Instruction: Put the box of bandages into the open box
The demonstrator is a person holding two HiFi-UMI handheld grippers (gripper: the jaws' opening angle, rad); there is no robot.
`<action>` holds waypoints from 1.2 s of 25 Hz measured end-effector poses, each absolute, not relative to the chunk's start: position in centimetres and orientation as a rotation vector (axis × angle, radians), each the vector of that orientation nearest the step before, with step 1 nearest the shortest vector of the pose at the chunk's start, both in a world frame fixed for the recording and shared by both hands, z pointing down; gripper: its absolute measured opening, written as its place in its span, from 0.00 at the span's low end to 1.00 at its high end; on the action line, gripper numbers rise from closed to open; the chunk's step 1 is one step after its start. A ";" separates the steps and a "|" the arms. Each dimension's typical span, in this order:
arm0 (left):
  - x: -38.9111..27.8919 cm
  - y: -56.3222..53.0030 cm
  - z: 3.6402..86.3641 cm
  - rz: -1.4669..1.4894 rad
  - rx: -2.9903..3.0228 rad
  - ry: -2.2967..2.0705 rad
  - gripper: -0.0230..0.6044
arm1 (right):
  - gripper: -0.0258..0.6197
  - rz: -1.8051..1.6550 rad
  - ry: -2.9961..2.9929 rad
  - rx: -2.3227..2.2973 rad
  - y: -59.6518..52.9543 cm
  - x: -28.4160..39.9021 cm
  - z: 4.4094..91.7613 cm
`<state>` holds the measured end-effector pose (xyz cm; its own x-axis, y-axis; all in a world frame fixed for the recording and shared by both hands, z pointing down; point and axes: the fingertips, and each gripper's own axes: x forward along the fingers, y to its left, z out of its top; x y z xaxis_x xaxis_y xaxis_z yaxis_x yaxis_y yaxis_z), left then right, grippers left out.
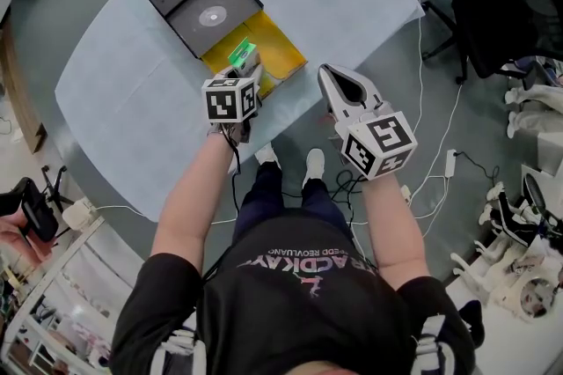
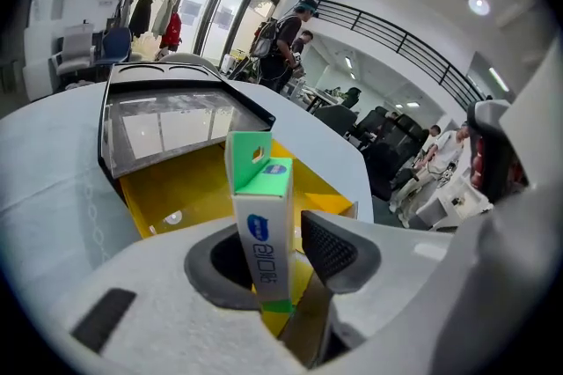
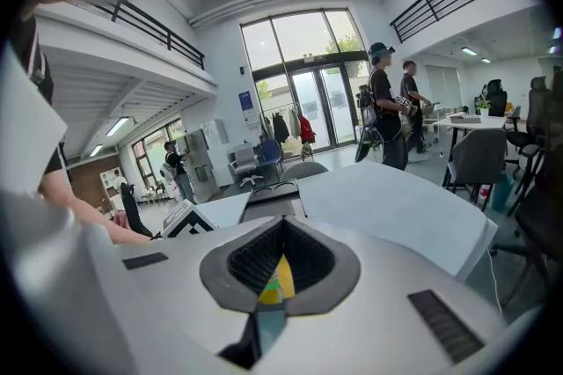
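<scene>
Finding one: your left gripper (image 2: pixel 286 252) stands partly open over the yellow inside of the open box (image 2: pixel 163 188). The bandage box (image 2: pixel 264 219) stands upright between its jaws, close against the left one. A clear gap shows on the right side, so nothing is clamped. In my judgement this stance suits a release, since the bandage box is already over the place it is meant for. Whether its lower end rests on the floor of the open box cannot be told.

Finding two: your right gripper (image 3: pixel 281 261) is closed, with nothing between its jaws. It is held aside near the edge of the surface (image 1: pixel 114 91), probably to keep it clear of the work.

Count: one bandage box, one open box with one black lid (image 1: pixel 198 3) folded back, and two grippers.
</scene>
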<state>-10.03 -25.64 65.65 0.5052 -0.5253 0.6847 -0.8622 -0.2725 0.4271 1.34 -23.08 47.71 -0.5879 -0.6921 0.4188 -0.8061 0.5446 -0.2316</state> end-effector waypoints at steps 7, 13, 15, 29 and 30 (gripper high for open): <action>-10.8 -25.8 65.3 0.518 1.955 -1.204 0.40 | 0.05 0.592 -2.512 1.246 -22.9 1.3 47.8; -12.3 -26.0 64.7 0.529 1.955 -1.270 0.42 | 0.05 0.599 -2.527 1.239 -22.6 1.2 47.7; -12.9 -25.8 64.5 0.520 1.945 -1.292 0.42 | 0.05 0.597 -2.534 1.232 -22.4 1.1 47.5; -15.9 -23.9 60.9 0.451 1.922 -1.442 0.42 | 0.05 0.549 -2.605 1.170 -20.4 0.7 45.4; -16.0 -23.6 60.5 0.443 1.923 -1.449 0.42 | 0.05 0.541 -2.611 1.165 -20.2 0.7 45.2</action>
<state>-15.95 -23.64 60.53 0.3225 -0.7065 0.6300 -0.9380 -0.1493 0.3127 0.75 -20.24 45.17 -0.6570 -0.6661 0.3530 -0.7515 0.6155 -0.2375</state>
